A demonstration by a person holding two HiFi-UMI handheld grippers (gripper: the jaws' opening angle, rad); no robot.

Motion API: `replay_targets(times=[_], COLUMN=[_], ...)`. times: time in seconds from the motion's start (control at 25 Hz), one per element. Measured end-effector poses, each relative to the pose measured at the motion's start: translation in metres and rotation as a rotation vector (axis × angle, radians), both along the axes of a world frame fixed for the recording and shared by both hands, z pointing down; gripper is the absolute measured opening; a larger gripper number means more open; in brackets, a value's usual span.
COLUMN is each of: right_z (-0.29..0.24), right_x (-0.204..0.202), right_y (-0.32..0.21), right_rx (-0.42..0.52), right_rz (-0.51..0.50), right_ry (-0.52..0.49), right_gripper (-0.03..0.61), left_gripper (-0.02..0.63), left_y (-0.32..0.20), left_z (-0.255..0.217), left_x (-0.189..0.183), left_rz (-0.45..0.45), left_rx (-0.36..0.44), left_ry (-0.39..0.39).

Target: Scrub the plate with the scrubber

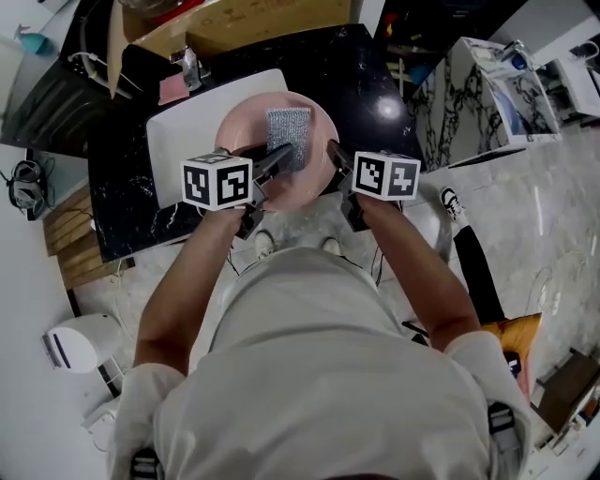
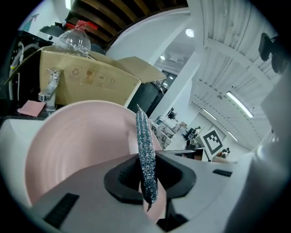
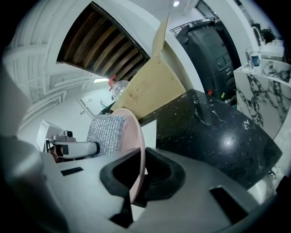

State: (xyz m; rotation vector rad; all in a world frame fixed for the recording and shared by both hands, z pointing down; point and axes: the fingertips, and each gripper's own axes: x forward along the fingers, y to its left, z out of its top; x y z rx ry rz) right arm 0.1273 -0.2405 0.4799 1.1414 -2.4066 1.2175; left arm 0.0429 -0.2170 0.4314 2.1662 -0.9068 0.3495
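"Black veined counter (image 1: 356, 75), with pale marble floor (image 1: 534, 206) to its right?"

"Yes. A white sink (image 1: 183, 141) is set in the counter, with a tap (image 1: 190, 67) at its far end."

"And beyond the tap?"

"A cardboard box (image 1: 253, 23), flaps open. Clear plastic (image 2: 72, 41) tied in red sits on top. I can't tell what's inside the box."

"Where's the plate?"

"The pink plate (image 1: 239, 127) is over the sink's right side. The right gripper (image 3: 136, 175) is clamped on its rim."

"The scrubber?"

"The silver scrubber (image 1: 289, 131) is against the plate's face. Its near edge is pinched tight in the left gripper (image 2: 148, 175)."

"Anything smaller?"

"A pink pad (image 1: 173, 89) just beside the tap."
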Motion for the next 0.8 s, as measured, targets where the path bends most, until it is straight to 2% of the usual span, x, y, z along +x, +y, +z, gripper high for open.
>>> replay_targets(times=[0.12,0.28,0.56,0.8], right_z=[-0.003,-0.007,-0.004,0.002], right_x=[-0.001,0.005,0.008,0.014], right_y=[0.003,0.005,0.010,0.011], right_rx=[0.009,0.016,0.020,0.005], right_rz=[-0.003,0.003,-0.002,0.009], right_ry=[-0.001,-0.007,-0.001,-0.003], right_gripper=[0.021,0.020,0.023,0.025], left_gripper=[0.069,0.069,0.069,0.069], left_y=[0.000,0.002,0.006,0.009], left_z=[0.009,0.017,0.020,0.025], left_x=[0.017,0.014,-0.023,-0.068], left_rz=[0.016,0.009,-0.049,-0.119], left_rx=[-0.023,-0.040,-0.043,-0.035], left_ry=[0.013,-0.004,-0.046,-0.123])
